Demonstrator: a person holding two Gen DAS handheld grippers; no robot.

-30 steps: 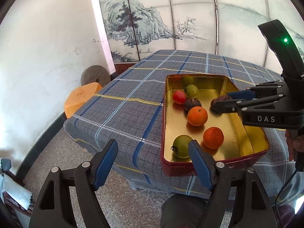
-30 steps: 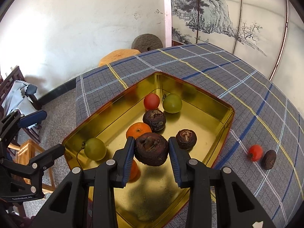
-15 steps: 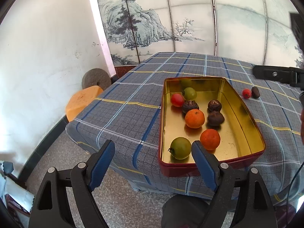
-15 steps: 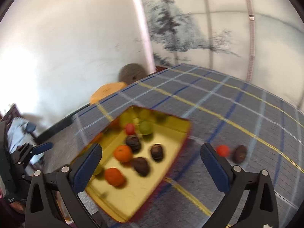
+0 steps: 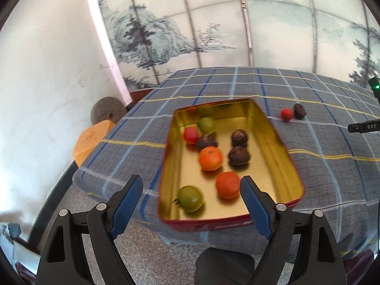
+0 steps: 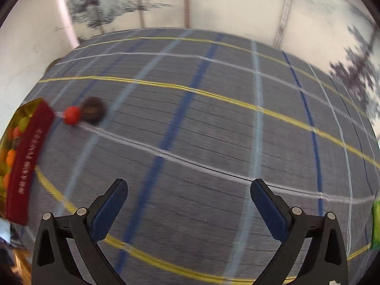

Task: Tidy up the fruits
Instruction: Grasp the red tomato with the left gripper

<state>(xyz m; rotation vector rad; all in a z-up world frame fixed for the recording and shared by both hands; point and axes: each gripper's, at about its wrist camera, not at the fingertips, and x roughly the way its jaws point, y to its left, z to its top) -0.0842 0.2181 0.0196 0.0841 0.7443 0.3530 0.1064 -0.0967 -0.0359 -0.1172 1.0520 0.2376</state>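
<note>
A red tin with a gold inside [image 5: 280, 152] sits on the plaid tablecloth and holds several fruits: oranges [image 5: 210, 158], green fruits [image 5: 190, 198], a red one [image 5: 190, 135] and dark brown ones [image 5: 238, 156]. A small red fruit [image 5: 286, 114] and a dark brown fruit [image 5: 299, 111] lie on the cloth right of the tin; both show in the right wrist view, the red one [image 6: 72, 115] and the brown one [image 6: 93, 111]. My left gripper [image 5: 191, 196] is open and empty before the tin's near edge. My right gripper [image 6: 188, 200] is open and empty over bare cloth.
The tin's red side [image 6: 28, 161] is at the left edge of the right wrist view. An orange stool [image 5: 91, 140] and a round stone [image 5: 108, 111] stand left of the table by the white wall. Something green [image 6: 376, 223] lies at the far right.
My right gripper has let go of the dark brown fruit in the tin, opened, and swung right over the cloth. My left gripper has drifted slightly and stays open.
</note>
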